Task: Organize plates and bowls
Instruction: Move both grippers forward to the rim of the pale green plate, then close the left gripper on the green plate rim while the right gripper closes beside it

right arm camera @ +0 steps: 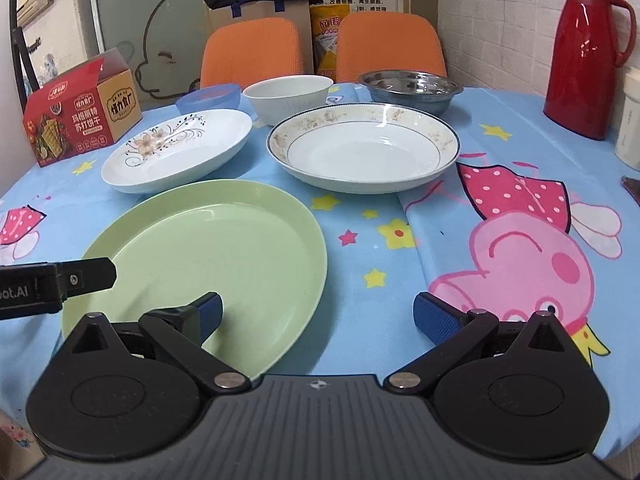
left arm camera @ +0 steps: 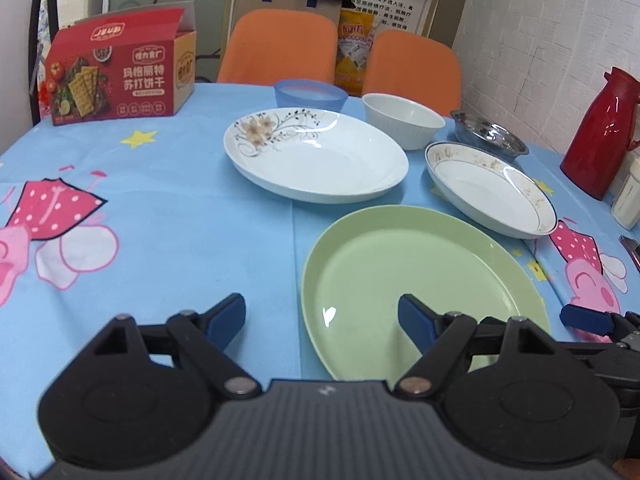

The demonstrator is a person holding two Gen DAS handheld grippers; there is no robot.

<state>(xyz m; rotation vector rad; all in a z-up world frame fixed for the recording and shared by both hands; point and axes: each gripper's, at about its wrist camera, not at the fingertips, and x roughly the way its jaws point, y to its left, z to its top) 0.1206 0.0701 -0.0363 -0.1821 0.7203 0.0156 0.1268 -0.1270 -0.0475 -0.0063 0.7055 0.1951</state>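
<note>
A: How are the grippers sitting?

B: The left gripper (left arm camera: 322,318) is hanging with its jaws spread wide and nothing between the pads, over the near left edge of the green plate (left arm camera: 420,292). The right gripper (right arm camera: 318,316) is also gaping, empty, straddling that plate's near right edge.

A: And the dishes beyond?

B: The green plate is lying nearest on the blue cartoon tablecloth (right arm camera: 500,152). Behind it, the flower-patterned plate (right arm camera: 176,152) is sitting to the left and the gold-rimmed plate (right arm camera: 362,148) to the right, close together but apart. Further back, the blue bowl (right arm camera: 210,98), the white bowl (right arm camera: 288,96) and the steel bowl (right arm camera: 410,88) are standing in a row.

A: Anything else?

B: A red cracker box (left arm camera: 120,76) is standing far left, a red thermos (right arm camera: 588,52) far right, and two orange chairs (right arm camera: 250,50) are waiting behind the table.
</note>
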